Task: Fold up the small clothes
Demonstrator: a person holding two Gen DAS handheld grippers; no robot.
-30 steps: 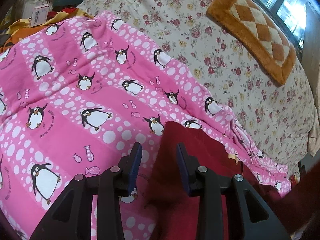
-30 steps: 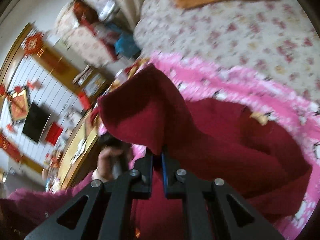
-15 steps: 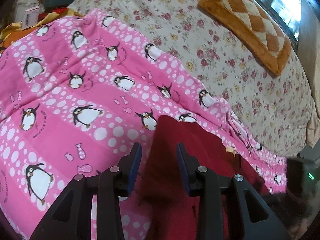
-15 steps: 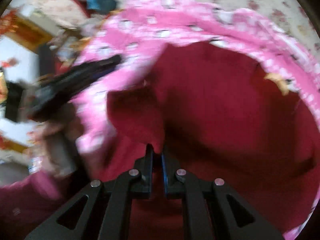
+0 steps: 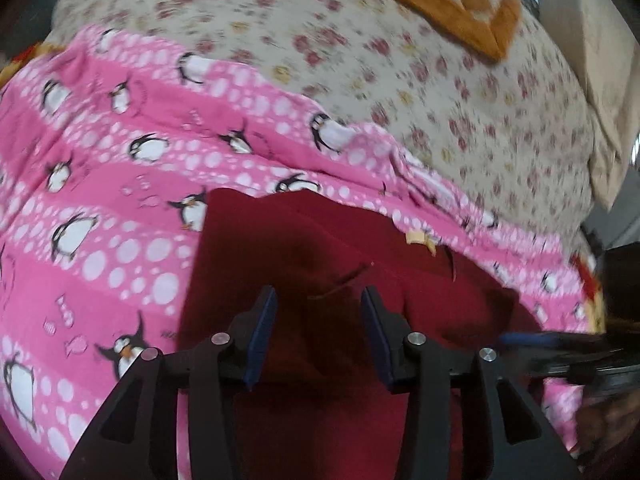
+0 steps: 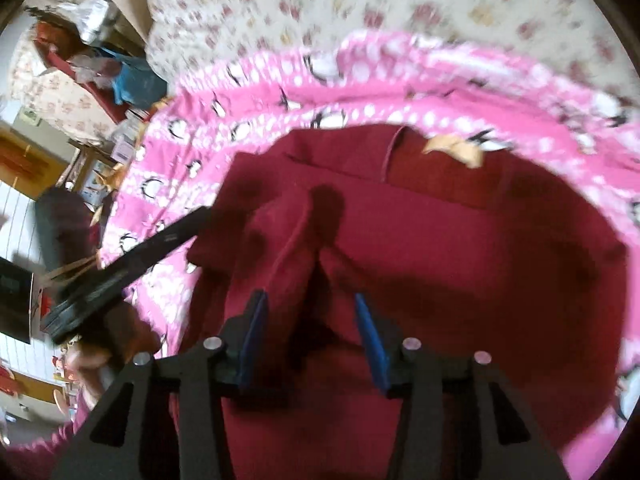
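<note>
Fold | we are releasing the garment: right gripper opening, empty | left gripper parted, empty, hovering for next fold

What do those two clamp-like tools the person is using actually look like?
Each is a black plastic frame of angular struts with triangular cut-outs and round silver bolts. The left gripper and the right gripper both end in two flat fingers lined with blue pads. The person's sleeve is dark pink.

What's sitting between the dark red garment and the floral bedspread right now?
The pink penguin-print blanket: the dark red garment lies on it, and its pink edge separates the garment from the floral bedspread. Both wrist views show this.
</note>
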